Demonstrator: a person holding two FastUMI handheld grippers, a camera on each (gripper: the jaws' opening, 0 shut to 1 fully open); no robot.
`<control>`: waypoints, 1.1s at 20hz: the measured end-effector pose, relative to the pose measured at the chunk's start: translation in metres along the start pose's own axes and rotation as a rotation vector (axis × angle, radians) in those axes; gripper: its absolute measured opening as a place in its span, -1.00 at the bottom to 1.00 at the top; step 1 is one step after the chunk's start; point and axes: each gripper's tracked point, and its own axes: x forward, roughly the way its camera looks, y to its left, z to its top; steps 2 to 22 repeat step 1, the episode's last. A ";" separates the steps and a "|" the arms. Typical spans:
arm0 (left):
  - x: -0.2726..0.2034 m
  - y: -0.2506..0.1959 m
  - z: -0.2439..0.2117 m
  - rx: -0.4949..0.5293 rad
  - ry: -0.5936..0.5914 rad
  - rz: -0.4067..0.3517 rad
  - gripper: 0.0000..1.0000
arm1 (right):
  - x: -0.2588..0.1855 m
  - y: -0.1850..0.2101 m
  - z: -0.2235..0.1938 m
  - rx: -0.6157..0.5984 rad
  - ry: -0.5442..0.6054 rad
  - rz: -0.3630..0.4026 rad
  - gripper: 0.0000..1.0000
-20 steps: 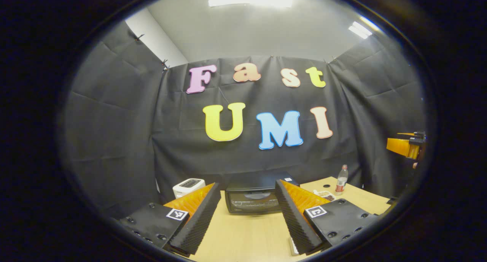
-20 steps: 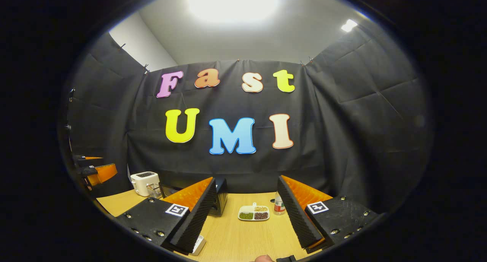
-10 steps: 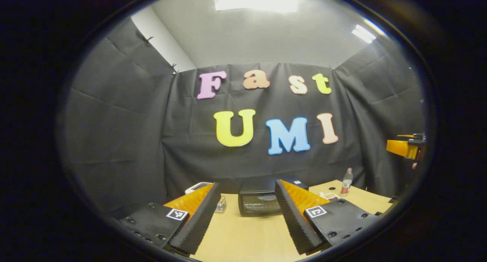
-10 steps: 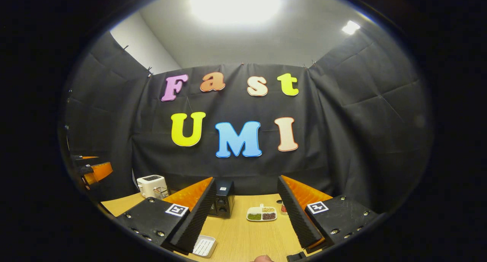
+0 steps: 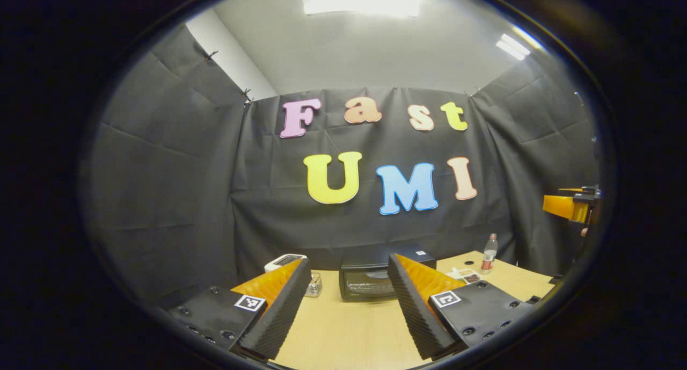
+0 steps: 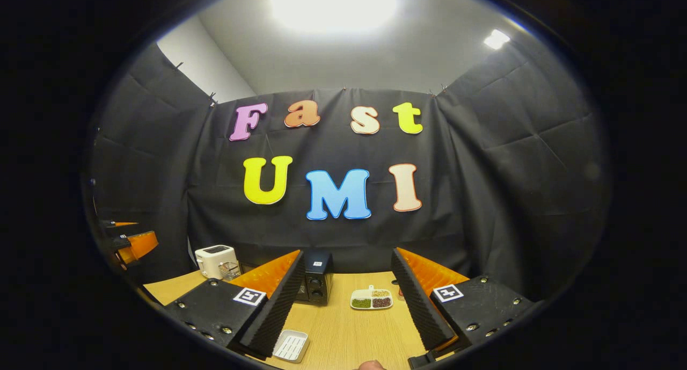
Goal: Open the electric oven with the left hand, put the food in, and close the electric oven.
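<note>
Right now your left hand-held gripper (image 5: pixel 349 305) hovers above the desk (image 5: pixel 349 332) with its jaws spread wide and nothing between them. Straight ahead, at the desk's far edge, sits the electric oven (image 5: pixel 370 278), door shut, with a white toaster (image 5: pixel 284 261) to its left and a bottle (image 5: pixel 488 253) to its right. Your right hand-held gripper (image 6: pixel 346 305) is likewise open and empty. Beyond it, a divided dish of food (image 6: pixel 371 300) lies on the desk just right of the oven, and a small white tray (image 6: pixel 291 346) rests near its left finger.
</note>
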 end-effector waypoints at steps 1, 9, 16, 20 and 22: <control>0.000 0.002 -0.001 -0.002 0.003 0.001 1.00 | 0.000 0.000 -0.002 0.003 0.002 -0.001 0.95; 0.000 0.002 -0.001 -0.002 0.003 0.001 1.00 | 0.000 0.000 -0.002 0.003 0.002 -0.001 0.95; 0.000 0.002 -0.001 -0.002 0.003 0.001 1.00 | 0.000 0.000 -0.002 0.003 0.002 -0.001 0.95; 0.000 0.002 -0.001 -0.002 0.003 0.001 1.00 | 0.000 0.000 -0.002 0.003 0.002 -0.001 0.95; 0.000 0.002 -0.001 -0.002 0.003 0.001 1.00 | 0.000 0.000 -0.002 0.003 0.002 -0.001 0.95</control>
